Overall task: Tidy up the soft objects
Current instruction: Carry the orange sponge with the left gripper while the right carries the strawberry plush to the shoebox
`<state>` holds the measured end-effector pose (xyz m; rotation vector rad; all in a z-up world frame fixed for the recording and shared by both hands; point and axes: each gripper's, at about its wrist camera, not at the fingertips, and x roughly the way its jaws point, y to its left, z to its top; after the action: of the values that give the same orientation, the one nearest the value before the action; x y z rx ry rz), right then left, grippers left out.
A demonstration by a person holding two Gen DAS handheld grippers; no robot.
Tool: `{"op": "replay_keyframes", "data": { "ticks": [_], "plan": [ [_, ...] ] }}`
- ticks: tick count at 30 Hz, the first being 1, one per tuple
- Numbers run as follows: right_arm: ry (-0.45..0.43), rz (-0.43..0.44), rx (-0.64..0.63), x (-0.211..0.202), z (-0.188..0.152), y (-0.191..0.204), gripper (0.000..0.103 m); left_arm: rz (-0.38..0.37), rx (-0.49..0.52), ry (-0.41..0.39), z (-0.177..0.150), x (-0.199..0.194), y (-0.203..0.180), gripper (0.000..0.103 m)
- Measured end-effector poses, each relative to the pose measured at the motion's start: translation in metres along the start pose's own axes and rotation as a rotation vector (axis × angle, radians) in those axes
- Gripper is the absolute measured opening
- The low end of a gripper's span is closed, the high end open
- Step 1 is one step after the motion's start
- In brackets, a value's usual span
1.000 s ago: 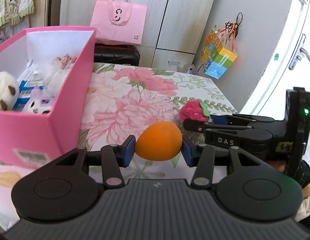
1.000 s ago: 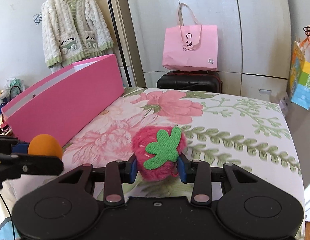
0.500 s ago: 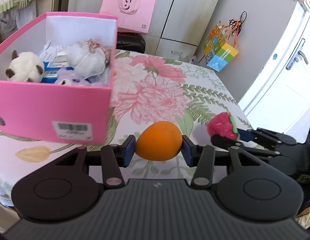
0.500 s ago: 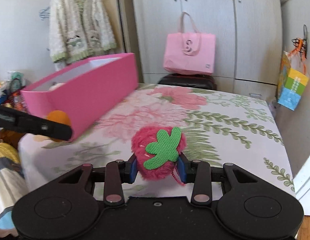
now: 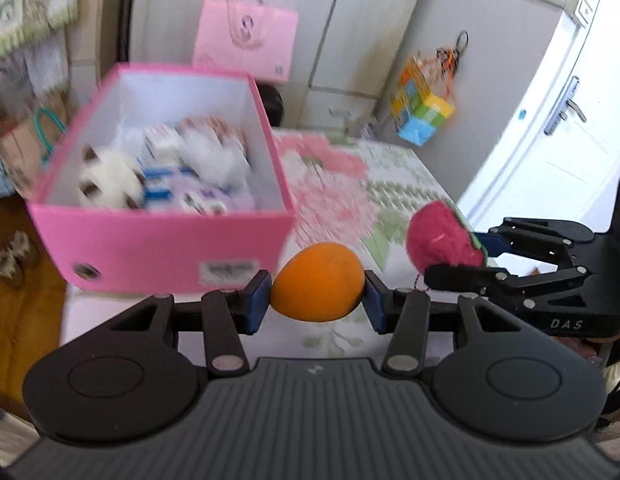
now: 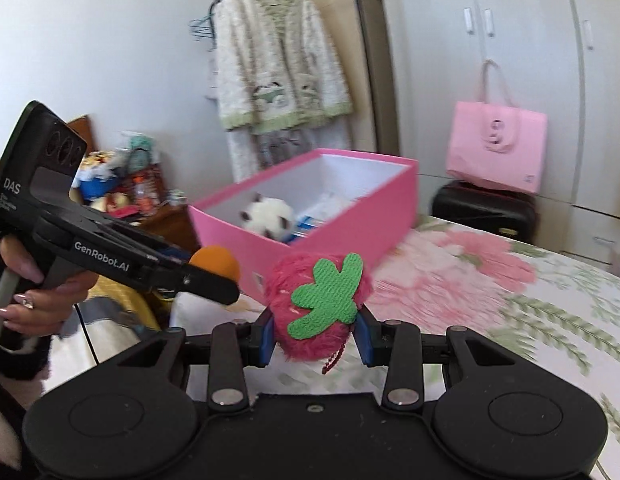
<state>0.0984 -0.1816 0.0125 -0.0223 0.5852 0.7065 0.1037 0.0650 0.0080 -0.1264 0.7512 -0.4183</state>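
Note:
My left gripper point(image 5: 317, 300) is shut on an orange soft ball point(image 5: 317, 282), held in the air in front of the pink box point(image 5: 166, 244). My right gripper point(image 6: 315, 334) is shut on a pink plush strawberry point(image 6: 306, 304) with a green felt leaf. In the left wrist view the strawberry point(image 5: 441, 242) and right gripper sit to the right of the ball. In the right wrist view the orange ball point(image 6: 216, 262) and left gripper are at the left, a hand on the handle. The open pink box point(image 6: 349, 236) holds a white plush toy point(image 6: 268, 216) and several other soft things.
The box stands on a bed with a floral sheet point(image 6: 489, 276), near its left edge. A pink tote bag point(image 6: 497, 152) rests on a black suitcase point(image 6: 483, 210) by the wardrobe. A fluffy cardigan point(image 6: 278, 76) hangs on a rack. A colourful bag point(image 5: 421, 114) hangs at the right.
Both grippers have risen and pulled back from the bed with their toys still gripped. The inside of the pink box has come into view from above.

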Motion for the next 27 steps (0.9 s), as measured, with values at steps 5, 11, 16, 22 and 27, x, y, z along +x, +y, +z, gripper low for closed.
{"op": "replay_keyframes", "data": {
  "ticks": [5, 11, 16, 22, 27],
  "plan": [
    [-0.010, 0.060, -0.012, 0.016, 0.030, 0.006, 0.044, 0.045, 0.031, -0.061, 0.020, -0.017, 0.006, 0.048],
    [-0.058, 0.103, -0.014, 0.046, 0.064, 0.005, 0.044, 0.057, 0.008, -0.114, 0.047, -0.015, 0.025, 0.048],
    [-0.085, 0.100, -0.010, 0.084, 0.093, -0.008, 0.045, 0.065, -0.022, -0.153, 0.076, -0.002, 0.045, 0.048],
    [-0.078, 0.122, 0.010, 0.129, 0.124, -0.027, 0.045, 0.124, -0.071, -0.176, 0.107, 0.020, 0.071, 0.048],
    [-0.016, 0.128, 0.039, 0.173, 0.138, -0.042, 0.045, 0.126, -0.152, -0.139, 0.126, 0.047, 0.103, 0.048]
  ]
}}
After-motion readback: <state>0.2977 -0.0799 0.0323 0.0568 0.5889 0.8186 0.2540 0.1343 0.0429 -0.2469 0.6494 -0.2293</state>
